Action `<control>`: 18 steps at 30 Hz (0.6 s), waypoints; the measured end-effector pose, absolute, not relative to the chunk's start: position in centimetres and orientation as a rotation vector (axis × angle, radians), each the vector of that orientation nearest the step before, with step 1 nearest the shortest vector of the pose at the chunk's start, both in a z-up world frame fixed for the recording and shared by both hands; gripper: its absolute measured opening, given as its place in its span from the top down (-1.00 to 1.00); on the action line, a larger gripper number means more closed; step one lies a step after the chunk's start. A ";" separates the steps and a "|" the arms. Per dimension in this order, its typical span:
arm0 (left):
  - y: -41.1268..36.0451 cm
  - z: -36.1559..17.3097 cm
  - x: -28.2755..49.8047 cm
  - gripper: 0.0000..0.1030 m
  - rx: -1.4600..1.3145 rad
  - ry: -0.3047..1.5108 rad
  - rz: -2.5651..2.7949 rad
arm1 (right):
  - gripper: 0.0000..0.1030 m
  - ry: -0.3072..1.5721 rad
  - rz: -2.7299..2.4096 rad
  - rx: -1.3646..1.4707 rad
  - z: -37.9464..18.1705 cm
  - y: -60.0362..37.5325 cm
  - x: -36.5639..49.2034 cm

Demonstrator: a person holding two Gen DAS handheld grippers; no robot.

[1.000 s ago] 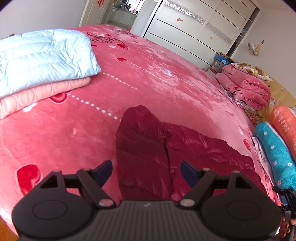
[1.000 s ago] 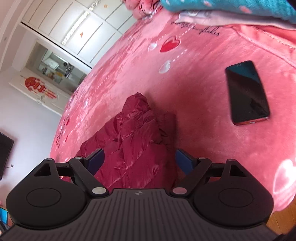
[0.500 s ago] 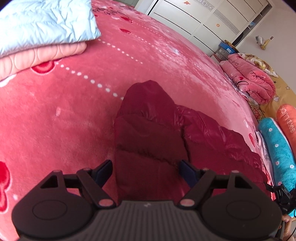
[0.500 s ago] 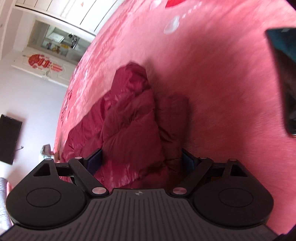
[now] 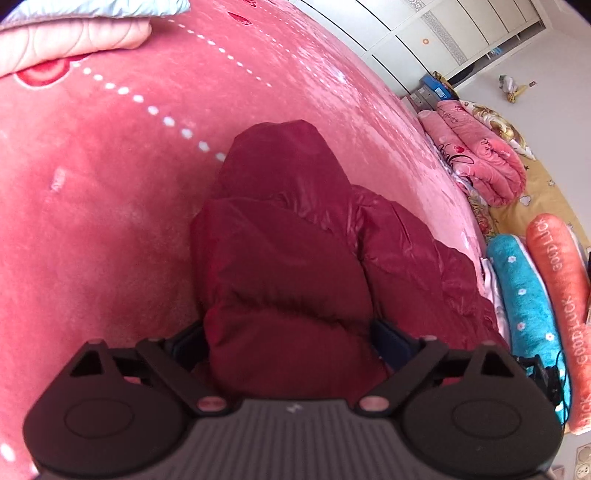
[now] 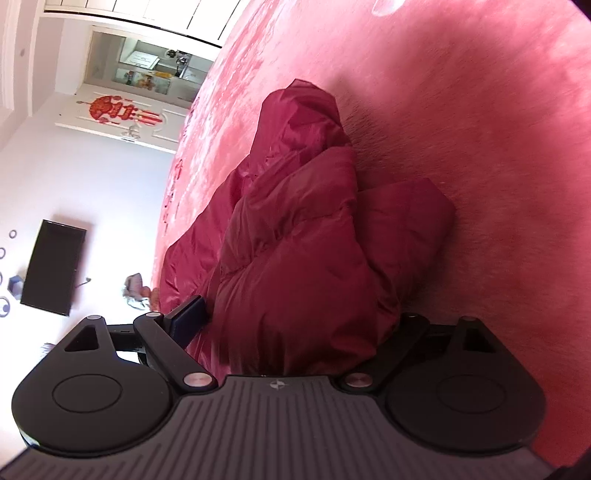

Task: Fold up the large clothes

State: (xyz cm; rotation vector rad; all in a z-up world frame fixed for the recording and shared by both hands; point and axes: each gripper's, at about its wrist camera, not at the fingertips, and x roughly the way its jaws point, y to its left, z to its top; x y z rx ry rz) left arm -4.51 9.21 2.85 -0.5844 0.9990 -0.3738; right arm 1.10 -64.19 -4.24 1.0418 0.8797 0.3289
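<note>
A dark red puffer jacket (image 5: 288, 258) lies bunched on the pink bed cover (image 5: 92, 221), hood end away from me. My left gripper (image 5: 288, 341) is open, its jaws on either side of the jacket's near edge, the padded fabric bulging between them. In the right wrist view the same jacket (image 6: 306, 266) fills the middle. My right gripper (image 6: 295, 321) is open around another part of its near edge; its right fingertip is hidden behind the fabric.
A folded light blue and pink stack (image 5: 74, 33) lies at the far left. Rolled pink blankets (image 5: 480, 158), a teal pillow (image 5: 524, 295) and an orange pillow (image 5: 557, 295) line the right side. White wardrobes (image 5: 443, 33) stand behind. A TV (image 6: 53, 273) hangs on the wall.
Both grippers have moved forward and down onto the jacket, so its near edge now sits between each pair of open jaws. The phone has left the right wrist view.
</note>
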 end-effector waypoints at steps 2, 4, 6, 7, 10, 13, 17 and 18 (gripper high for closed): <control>9.0 2.8 -4.6 -0.82 -0.576 0.992 -0.378 | -1.00 0.877 0.323 1.018 -4.1 -63.8 1.0; 8.9 2.8 -4.8 -0.75 -0.570 0.983 -0.380 | -1.00 0.870 0.312 0.993 -3.8 -63.5 0.5; 8.9 2.9 -5.0 -0.52 -0.568 0.973 -0.380 | -1.00 0.864 0.290 0.972 -3.5 -63.2 0.1; 8.8 2.9 -5.1 -0.45 -0.567 0.969 -0.380 | -1.00 0.861 0.276 0.960 -3.3 -63.0 -0.1; 8.5 3.3 -5.5 -0.11 -0.559 0.949 -0.382 | -0.80 0.852 0.232 0.923 -2.6 -62.2 -0.5; 7.8 3.9 -6.0 0.17 -0.524 0.925 -0.368 | -0.51 0.832 0.178 0.861 -1.3 -61.0 -1.2; 7.1 5.2 -7.0 0.41 -0.451 0.885 -0.343 | -0.22 0.798 0.105 0.697 1.6 -58.7 -2.6; 7.0 5.6 -7.3 0.47 -0.435 0.873 -0.336 | -0.12 0.785 0.091 0.659 2.4 -57.9 -3.0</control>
